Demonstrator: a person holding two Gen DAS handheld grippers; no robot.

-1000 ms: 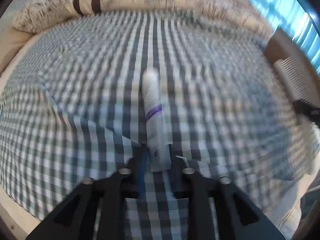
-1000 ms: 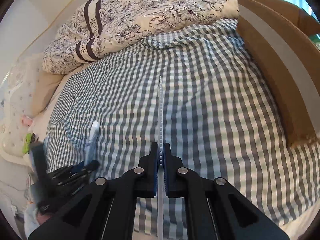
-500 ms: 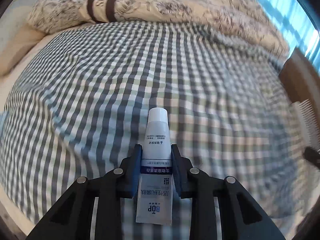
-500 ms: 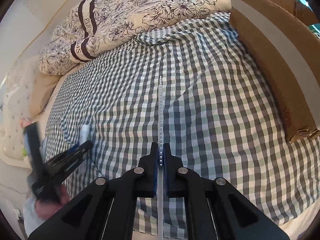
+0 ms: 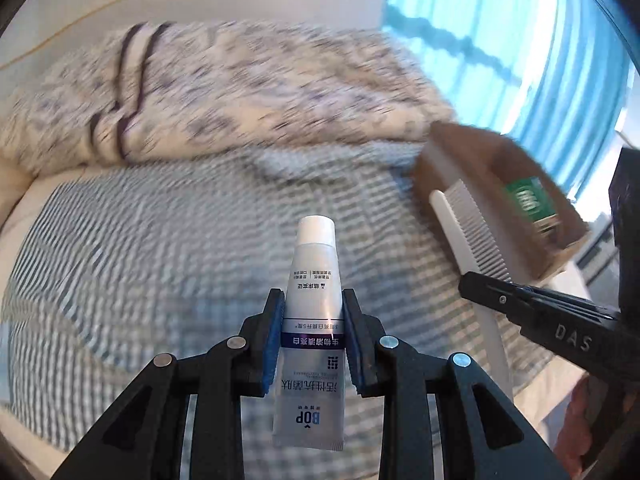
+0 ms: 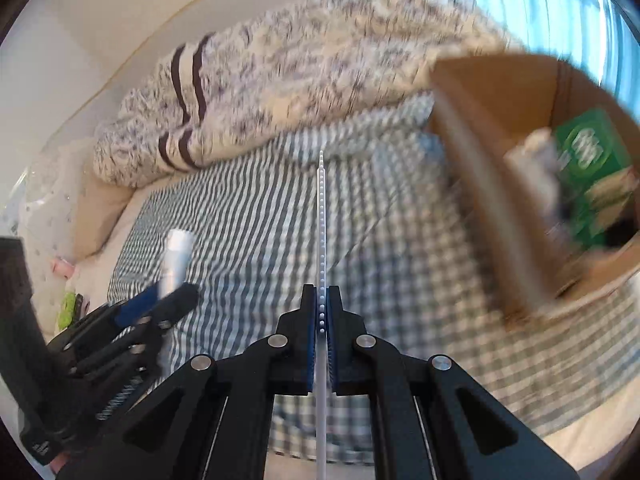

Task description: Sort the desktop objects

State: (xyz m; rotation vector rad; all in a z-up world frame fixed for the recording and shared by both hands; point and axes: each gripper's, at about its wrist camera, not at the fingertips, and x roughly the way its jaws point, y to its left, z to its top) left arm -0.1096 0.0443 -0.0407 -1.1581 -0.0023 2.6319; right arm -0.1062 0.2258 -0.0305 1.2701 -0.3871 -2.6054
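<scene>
left gripper [image 5: 313, 328] clamped on a white tube [image 5: 314, 320] at mid-body — blue pads against both sides, cap pointing forward past the fingertips, crimped end hanging back between the arms, held up off the checked sheet [image 5: 160, 264]. off to its right, right gripper [image 5: 532, 312] pinching a white comb [image 5: 468, 232] by the handle, teeth end reaching ahead.

right gripper [image 6: 321, 312] pressed together on the comb [image 6: 321, 216], seen edge-on as a thin white line running straight out from the fingertips. down to its left, left gripper [image 6: 160, 300] with the tube [image 6: 176, 256] sticking forward. ahead and to the right, open cardboard box [image 6: 492, 184] on the checked sheet [image 6: 380, 240], a green packet [image 6: 588, 156] inside, other contents too blurred to tell. farther ahead, floral quilt [image 6: 304, 68] bunched across the bed.
</scene>
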